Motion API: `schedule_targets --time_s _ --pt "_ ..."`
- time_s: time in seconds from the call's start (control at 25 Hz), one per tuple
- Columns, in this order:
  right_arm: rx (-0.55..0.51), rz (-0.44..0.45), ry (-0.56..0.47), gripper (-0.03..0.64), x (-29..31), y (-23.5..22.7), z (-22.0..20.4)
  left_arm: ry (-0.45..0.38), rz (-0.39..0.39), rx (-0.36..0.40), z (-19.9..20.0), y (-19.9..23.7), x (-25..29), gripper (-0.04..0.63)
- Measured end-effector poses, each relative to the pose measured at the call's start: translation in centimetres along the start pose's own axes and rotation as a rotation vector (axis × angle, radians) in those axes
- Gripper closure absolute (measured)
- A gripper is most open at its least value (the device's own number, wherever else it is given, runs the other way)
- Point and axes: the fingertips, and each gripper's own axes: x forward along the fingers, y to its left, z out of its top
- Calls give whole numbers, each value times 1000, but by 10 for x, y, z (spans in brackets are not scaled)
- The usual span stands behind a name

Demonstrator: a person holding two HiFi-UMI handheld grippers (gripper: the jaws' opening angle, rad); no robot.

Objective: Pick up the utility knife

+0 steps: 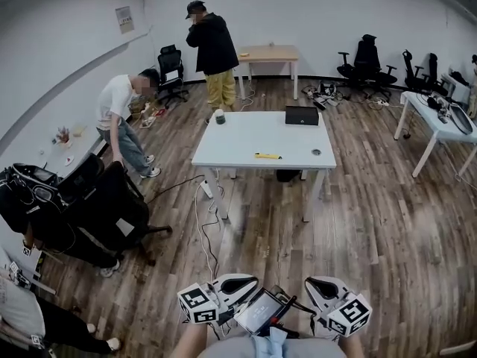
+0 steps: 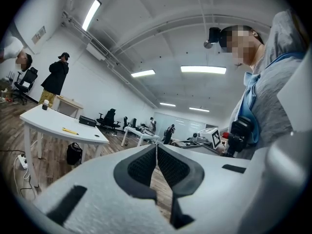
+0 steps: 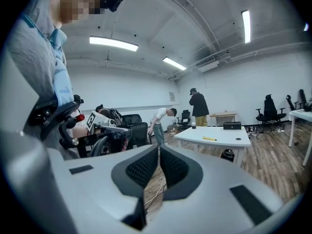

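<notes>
The yellow utility knife (image 1: 267, 156) lies near the front edge of the white table (image 1: 246, 151), across the room from me. It also shows as a thin yellow strip in the left gripper view (image 2: 69, 130) and the right gripper view (image 3: 209, 138). Both grippers are held close to my body at the bottom of the head view, far from the table. My left gripper (image 1: 237, 285) (image 2: 156, 147) is shut with nothing between its pads. My right gripper (image 1: 325, 286) (image 3: 159, 150) is also shut and empty.
On the table stand a black box (image 1: 302, 115), a small jar (image 1: 219, 116) and a dark round disc (image 1: 316, 152). Two people (image 1: 212, 51) stand beyond the table's left. Black chairs and bags (image 1: 97, 207) crowd the left; cables (image 1: 205, 230) trail over the wood floor.
</notes>
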Motion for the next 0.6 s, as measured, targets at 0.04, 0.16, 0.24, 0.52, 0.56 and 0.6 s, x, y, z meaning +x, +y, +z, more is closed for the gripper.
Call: schedule_targets --time_s 0.04,0.16,0.24,0.52,0.56,0.6 --pt "-2 -4 0 588 5 -3 1 -2 2 -3 1 6 -1 577" --pt "-7 -13 4 588 25 -8 8 -13 1 -3 9 28 -4 577" --pt "-12 -15 8 588 40 -11 14 -19 -9 4 17 43 -6 577" --pt "-39 -16 1 588 108 -7 37 -50 -6 10 42 105 -33 577" --pt "-44 -17 -2 588 116 -6 40 -52 -6 13 44 113 -36 577" --pt "-49 -18 -3 588 124 -5 43 -52 -8 16 47 121 -39 577"
